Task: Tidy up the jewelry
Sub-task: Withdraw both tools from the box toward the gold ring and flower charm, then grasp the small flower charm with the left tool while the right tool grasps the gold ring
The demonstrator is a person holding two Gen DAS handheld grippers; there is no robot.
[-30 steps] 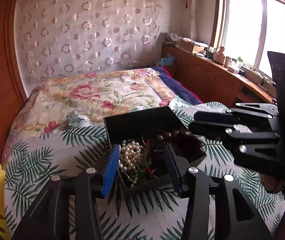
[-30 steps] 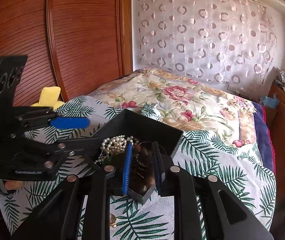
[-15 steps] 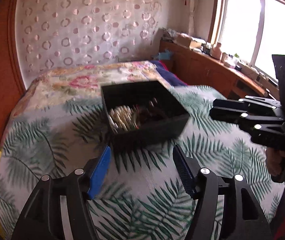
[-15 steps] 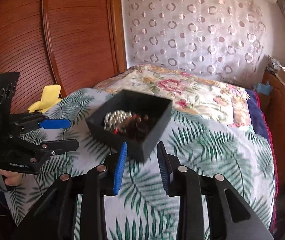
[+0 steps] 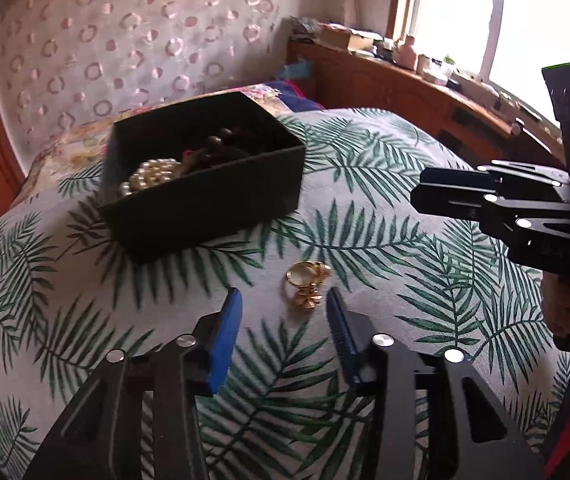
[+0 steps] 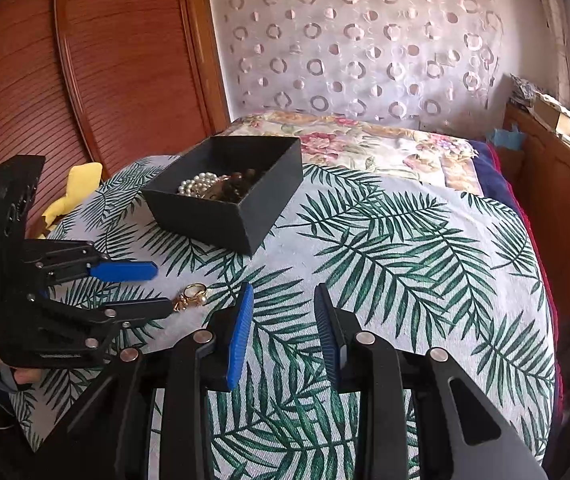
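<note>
On the palm-print bedspread (image 5: 365, 208), gold jewelry (image 5: 307, 284) lies before the spread left gripper (image 5: 283, 308).
Matte black box (image 5: 205, 196) stands apart; right gripper (image 6: 281, 304) spread over bare cloth.

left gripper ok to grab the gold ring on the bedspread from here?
Probably yes. The left gripper is open, the gold ring lies just ahead between its fingers, nothing covering it; the black box sits farther back.

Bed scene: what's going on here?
A person holds two grippers over a leaf-print bedspread. The left gripper, open, is lined up on a gold ring lying loose on the cloth. The right gripper hovers open and empty. A black box beyond holds pearls and dark beads.
</note>
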